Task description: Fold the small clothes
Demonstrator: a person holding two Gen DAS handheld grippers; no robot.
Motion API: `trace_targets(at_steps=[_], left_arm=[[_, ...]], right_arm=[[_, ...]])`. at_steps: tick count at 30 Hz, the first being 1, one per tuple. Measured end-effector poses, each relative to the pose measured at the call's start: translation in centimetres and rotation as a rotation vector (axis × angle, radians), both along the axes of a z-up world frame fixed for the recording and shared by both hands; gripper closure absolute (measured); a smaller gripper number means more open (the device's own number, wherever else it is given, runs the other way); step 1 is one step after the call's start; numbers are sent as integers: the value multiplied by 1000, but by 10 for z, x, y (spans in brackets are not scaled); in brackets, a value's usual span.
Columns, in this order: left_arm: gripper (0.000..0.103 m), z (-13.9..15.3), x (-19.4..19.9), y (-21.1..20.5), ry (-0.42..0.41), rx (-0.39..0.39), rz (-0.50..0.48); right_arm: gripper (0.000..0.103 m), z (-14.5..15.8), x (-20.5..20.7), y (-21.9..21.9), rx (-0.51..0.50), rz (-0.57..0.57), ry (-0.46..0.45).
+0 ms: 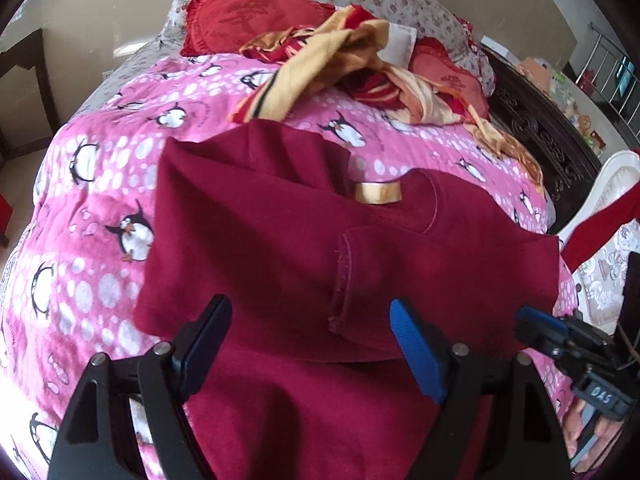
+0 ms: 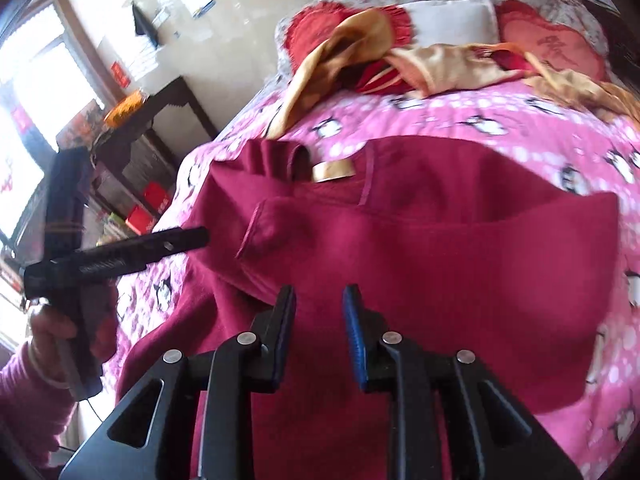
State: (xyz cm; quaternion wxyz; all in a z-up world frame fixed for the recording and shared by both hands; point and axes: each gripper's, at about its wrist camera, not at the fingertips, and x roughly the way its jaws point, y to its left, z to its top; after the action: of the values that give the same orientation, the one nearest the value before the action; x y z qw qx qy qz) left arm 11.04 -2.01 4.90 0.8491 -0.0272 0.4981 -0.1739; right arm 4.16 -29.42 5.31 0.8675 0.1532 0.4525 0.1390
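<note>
A dark red small shirt (image 1: 280, 248) lies on the pink penguin quilt (image 1: 80, 200), sleeves folded over its body, a gold neck label (image 1: 378, 192) showing at the collar. My left gripper (image 1: 312, 320) is open wide above the shirt's near part, holding nothing. In the right wrist view the same shirt (image 2: 440, 248) fills the middle. My right gripper (image 2: 320, 300) hovers over its near half with the jaws a little apart and nothing between them. The left gripper's body (image 2: 120, 256) shows at the left of that view; the right gripper (image 1: 560, 340) shows at the right edge of the left wrist view.
A heap of yellow and red clothes (image 1: 352, 64) lies further up the bed by red cushions (image 1: 248, 16). A dark carved headboard (image 1: 540, 132) and a white chair (image 1: 612, 184) stand on the right. A dark side table (image 2: 160, 120) stands left of the bed.
</note>
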Motion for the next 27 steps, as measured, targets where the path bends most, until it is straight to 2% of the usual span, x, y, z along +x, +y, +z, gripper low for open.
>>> trace_targets(at_steps=[2,4,6,8,9,10,13,15,17,20,23,27], left_arm=[[21,-11,8,-16,34,-6,-24],[35,-24,17,-26,88,-20,-33],[70,-37,24,-31,147,-40,-20],[79,-42,28,-34,166,-28,-13],[93,-40,28,-34,159,-30,-20],[98,-36,27,-33,150,-34,-23],[98,-10,20,-17,90,-97,-29],[98,14,15,-1,4,-94,-14],[98,27,16,19,-33,-97,22],[98,21,26,43,-20,-48,83],[98,0,31,56,45,-12,127],[98,-14,31,68,67,-22,157]], right_arm=[[85,4,-10,-19,25,-41,-13],[85,8,-21,-37,32,-79,-24],[84,11,-30,-50,28,-108,-36],[83,15,-35,-61,21,-138,-43],[83,15,-38,-68,16,-151,-43],[83,17,-40,-74,11,-163,-44],[82,21,-45,-92,-5,-210,-59],[82,22,-47,-101,2,-242,-70],[81,20,-45,-109,12,-269,-67],[81,14,-40,-110,2,-277,-51],[81,6,-27,-104,-28,-282,-21],[81,-2,-6,-92,-66,-261,-7]])
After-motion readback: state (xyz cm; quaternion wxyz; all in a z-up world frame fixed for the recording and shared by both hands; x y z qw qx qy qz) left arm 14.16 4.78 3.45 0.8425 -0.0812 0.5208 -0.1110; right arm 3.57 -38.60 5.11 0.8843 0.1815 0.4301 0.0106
